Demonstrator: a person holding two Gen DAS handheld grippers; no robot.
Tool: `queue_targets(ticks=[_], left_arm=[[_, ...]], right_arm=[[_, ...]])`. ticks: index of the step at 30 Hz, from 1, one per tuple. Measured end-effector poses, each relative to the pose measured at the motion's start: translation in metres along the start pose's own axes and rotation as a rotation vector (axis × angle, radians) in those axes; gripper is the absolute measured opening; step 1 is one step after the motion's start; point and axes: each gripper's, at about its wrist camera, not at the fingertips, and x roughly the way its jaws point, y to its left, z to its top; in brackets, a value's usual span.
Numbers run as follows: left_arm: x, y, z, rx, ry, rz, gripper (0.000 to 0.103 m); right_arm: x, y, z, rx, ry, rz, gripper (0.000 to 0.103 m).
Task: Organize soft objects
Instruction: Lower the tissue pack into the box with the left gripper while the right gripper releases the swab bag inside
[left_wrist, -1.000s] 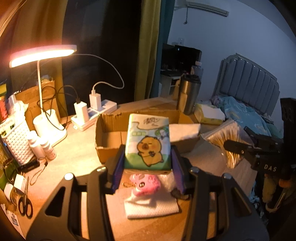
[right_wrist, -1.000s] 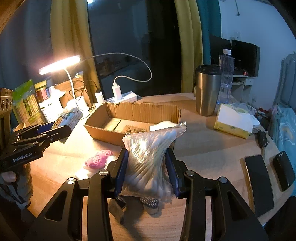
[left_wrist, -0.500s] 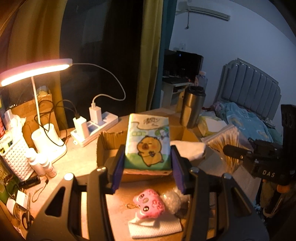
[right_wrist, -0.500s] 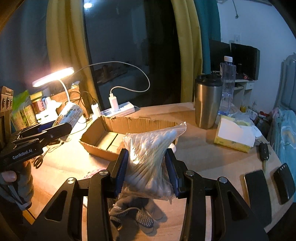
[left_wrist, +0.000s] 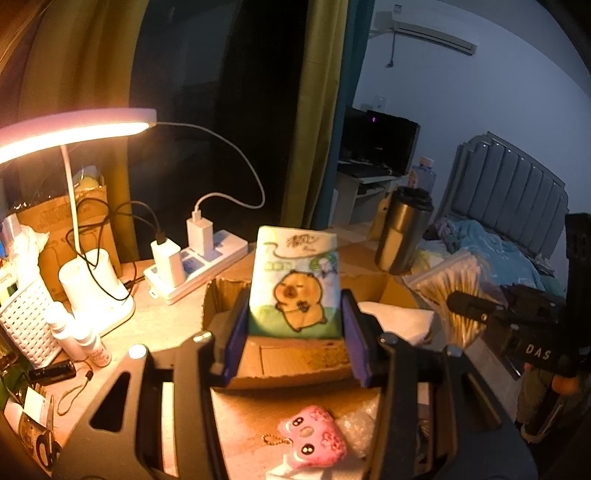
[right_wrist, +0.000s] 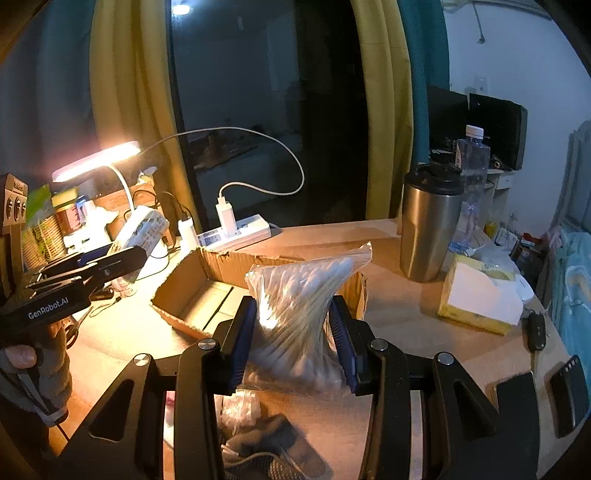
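Left hand-held gripper (left_wrist: 294, 321) clamps an upright tissue pack (left_wrist: 294, 284) above the cardboard box (left_wrist: 288, 363), while right hand-held gripper (right_wrist: 291, 332) pinches a cotton swab bag (right_wrist: 299, 317) at the box's near edge.

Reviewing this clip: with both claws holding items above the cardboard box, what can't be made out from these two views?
- Cardboard box floor: left wrist view, partly hidden by the tissue pack in the left claw.
- Box's near right corner: right wrist view, hidden by the cotton swab bag in the right claw.
- Pink plush keychain: left wrist view, cut off by the claw frame and bottom edge.
- Dark fabric item: right wrist view, too dim to identify.
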Motion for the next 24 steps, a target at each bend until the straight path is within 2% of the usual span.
queue_targets(ticks=[5,24], left_arm=[[0.017,0.009,-0.001,-0.011,0.009,0.02,0.048],[0.084,0.024,-0.028,-0.03,0.142,0.05,0.048]], right_arm=[[0.014,-0.005,0.004,0.011,0.002,-0.002,0.043],[0.082,-0.023,-0.008,0.046,0.093,-0.014,0.044]])
